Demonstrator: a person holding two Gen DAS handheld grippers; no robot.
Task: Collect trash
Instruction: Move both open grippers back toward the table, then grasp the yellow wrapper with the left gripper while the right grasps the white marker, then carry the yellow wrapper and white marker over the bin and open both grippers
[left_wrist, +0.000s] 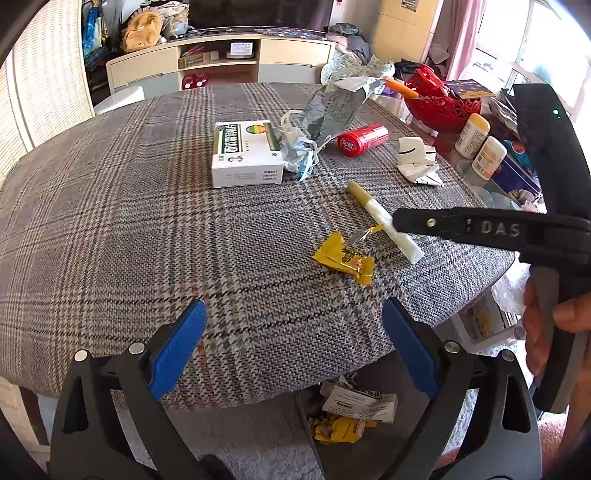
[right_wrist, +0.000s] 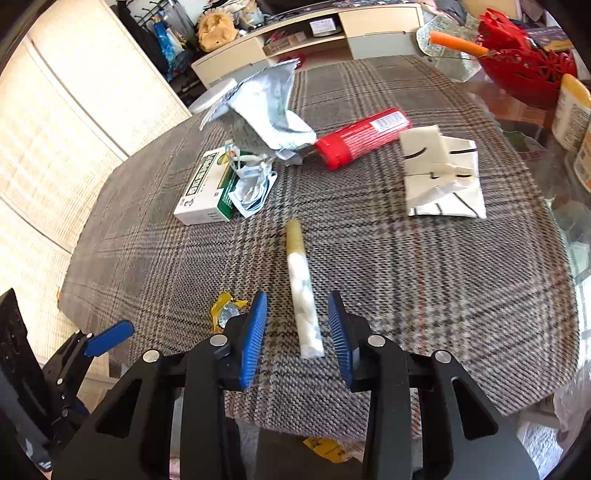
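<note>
A white stick with a gold cap (right_wrist: 303, 295) lies on the plaid tablecloth (right_wrist: 424, 295). My right gripper (right_wrist: 297, 317) straddles its near end, and a gap shows between each blue pad and the stick. From the left wrist view the right gripper (left_wrist: 400, 221) hangs over the same stick (left_wrist: 376, 214). A crumpled yellow wrapper (left_wrist: 345, 258) lies just left of it. My left gripper (left_wrist: 293, 347) stands wide open with nothing in it, over the table's near edge. Farther back lie a white-green box (left_wrist: 245, 153), clear plastic wrappers (left_wrist: 299, 155), a silver foil bag (left_wrist: 332, 110), a red tube (left_wrist: 362, 139) and folded white paper (left_wrist: 419, 160).
A dark bin (left_wrist: 304, 410) with wrappers in it stands on the floor under the near table edge. At the right are a red basket (left_wrist: 439, 107) and two white bottles (left_wrist: 480, 147). A person's hand (left_wrist: 539, 332) holds the right gripper's handle.
</note>
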